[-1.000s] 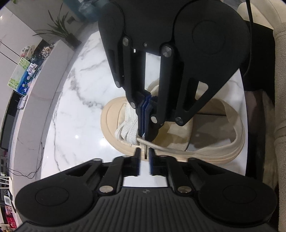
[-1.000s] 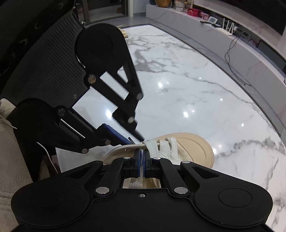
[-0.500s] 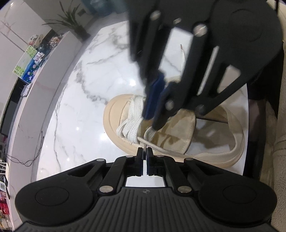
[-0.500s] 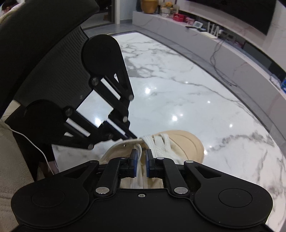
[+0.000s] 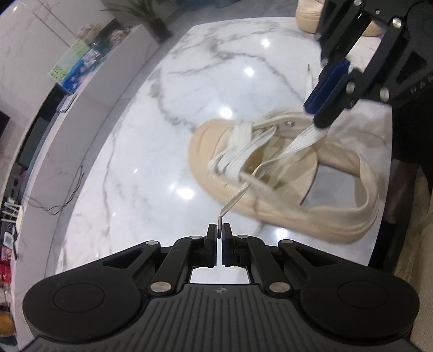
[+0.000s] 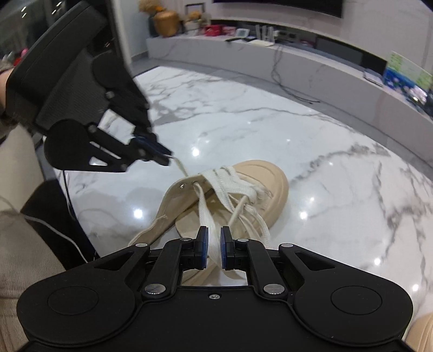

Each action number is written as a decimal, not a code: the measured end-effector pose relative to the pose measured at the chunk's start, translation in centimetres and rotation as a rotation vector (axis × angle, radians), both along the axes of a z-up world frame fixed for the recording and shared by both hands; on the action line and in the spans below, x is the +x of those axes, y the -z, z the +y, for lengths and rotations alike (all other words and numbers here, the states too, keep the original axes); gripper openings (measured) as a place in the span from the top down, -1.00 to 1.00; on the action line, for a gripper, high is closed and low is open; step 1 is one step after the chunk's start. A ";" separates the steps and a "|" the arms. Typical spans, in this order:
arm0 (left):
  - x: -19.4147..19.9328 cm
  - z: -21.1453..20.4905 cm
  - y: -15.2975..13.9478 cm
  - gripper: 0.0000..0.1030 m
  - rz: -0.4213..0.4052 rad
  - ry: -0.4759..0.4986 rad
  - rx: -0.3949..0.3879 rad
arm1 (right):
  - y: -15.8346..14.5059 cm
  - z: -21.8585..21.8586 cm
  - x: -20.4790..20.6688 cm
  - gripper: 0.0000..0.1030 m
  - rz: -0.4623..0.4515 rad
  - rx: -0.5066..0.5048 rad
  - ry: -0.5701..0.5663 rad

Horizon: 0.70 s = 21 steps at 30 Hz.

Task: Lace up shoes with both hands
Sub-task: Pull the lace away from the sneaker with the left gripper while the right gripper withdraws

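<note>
in the left wrist view, the left gripper [image 5: 219, 230] sat low in the middle of the frame with its jaws pinched together on the thin stiff tip of the shoelace [image 5: 235, 199], which ran up from the pads in a taut line to the near side of the beige shoe [image 5: 273, 173]. the shoe lay on the white marble tabletop [image 5: 151, 151], toe toward the left of the view and its open collar to the right, and it looked blurred. the lower eyelets carried crossed white lacing. at the upper right the right gripper [image 5: 319, 113] reached in from above, its blue pads [image 5: 328, 84] on either side of the other flat lace end [image 5: 307, 138] near the top eyelets. a second beige shoe [image 5: 308, 13] showed at the top edge, partly hidden behind that gripper.

in the right wrist view, the right gripper [image 6: 214, 247] had its jaws a little apart, having just been opening, and the flat white lace end [image 6: 205, 216] passed between the pads; whether the pads were touching it could not be made out. that lace climbed to an eyelet on the shoe's [image 6: 259, 176] upper flap. the shoe rested on the marble tabletop [image 6: 311, 151] just ahead of the fingers, toe pointing away and to the right. to the left, the left gripper [image 6: 163, 157] hung above the table, clamped on the thin lace tip [image 6: 180, 165], which slanted down to the eyelet row. a beige sleeve [image 6: 24, 260] filled the lower left corner.
</note>
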<state>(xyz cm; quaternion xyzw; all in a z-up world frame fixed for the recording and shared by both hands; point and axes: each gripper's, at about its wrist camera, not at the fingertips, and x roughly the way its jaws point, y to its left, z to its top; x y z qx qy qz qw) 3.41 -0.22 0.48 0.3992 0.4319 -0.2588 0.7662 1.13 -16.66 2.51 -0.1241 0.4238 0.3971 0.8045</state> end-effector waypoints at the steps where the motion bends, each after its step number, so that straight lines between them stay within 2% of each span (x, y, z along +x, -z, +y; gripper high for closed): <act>1: -0.3 0.2 -0.1 0.96 -0.002 -0.005 0.005 | 0.0 -0.3 0.0 0.79 0.012 0.006 0.008; 5: -1.0 1.4 -0.7 0.96 -0.021 -0.046 0.037 | 0.2 -0.9 -0.9 0.78 0.015 -0.009 0.001; 11: -1.0 3.4 -3.1 0.96 -0.091 -0.129 0.071 | 0.4 -1.4 -1.7 0.72 0.023 -0.014 0.009; 21: -1.0 6.0 -6.9 0.96 -0.185 -0.238 0.166 | 0.9 0.0 -0.3 0.69 -0.015 -0.005 0.051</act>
